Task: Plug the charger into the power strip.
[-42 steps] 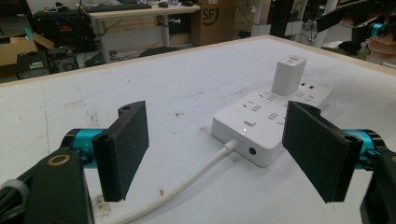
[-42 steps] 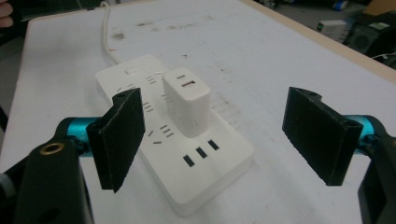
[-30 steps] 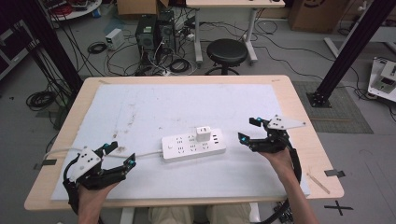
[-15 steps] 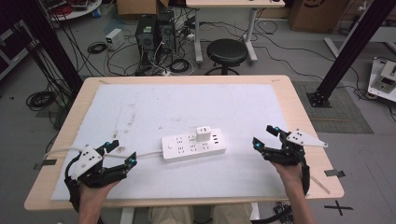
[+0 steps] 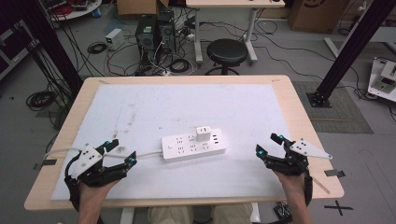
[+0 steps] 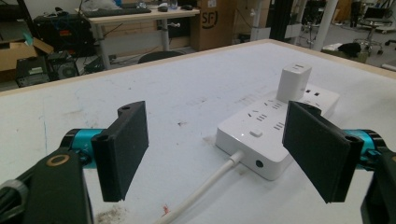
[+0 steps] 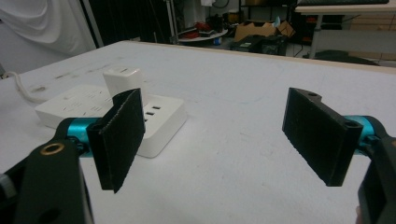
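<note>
Centrally on the white-covered table (image 5: 187, 107), a white power strip (image 5: 189, 148) is seen with a white charger (image 5: 203, 134) plugged into it, flanked well apart by the left gripper (image 5: 120, 151) and right gripper (image 5: 270, 143), both held with jaws wide and empty. Should the charger be pulled without the strip being pinned, the strip could be lifted or dragged by its cable (image 5: 147, 153).

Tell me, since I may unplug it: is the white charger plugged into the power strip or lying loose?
Plugged in. The charger stands upright on the power strip, its base flush against the sockets.
</note>
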Motion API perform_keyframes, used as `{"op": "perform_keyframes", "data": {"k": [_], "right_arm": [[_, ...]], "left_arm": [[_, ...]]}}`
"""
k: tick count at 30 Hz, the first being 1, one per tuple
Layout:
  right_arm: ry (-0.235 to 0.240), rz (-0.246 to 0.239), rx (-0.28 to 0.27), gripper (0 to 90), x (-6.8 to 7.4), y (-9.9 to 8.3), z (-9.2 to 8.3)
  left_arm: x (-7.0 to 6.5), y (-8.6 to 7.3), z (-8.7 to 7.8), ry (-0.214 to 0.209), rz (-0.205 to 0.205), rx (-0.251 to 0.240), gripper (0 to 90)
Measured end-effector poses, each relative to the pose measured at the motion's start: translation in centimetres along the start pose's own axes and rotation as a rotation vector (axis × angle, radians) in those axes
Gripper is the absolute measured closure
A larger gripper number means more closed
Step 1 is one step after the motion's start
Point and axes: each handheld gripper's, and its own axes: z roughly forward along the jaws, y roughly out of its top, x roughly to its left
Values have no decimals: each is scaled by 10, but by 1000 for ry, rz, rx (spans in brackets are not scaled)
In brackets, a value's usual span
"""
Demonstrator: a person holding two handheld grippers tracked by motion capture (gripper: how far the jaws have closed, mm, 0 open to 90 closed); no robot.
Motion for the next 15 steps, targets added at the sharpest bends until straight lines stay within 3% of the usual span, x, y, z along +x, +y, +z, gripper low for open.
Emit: {"op": "perform_keyframes", "data": {"k": [15], "right_arm": [[-8,18,6,217,-5,-4,-6]], "left_arm": [[-2,1,4,-7,4,0,226]]}}
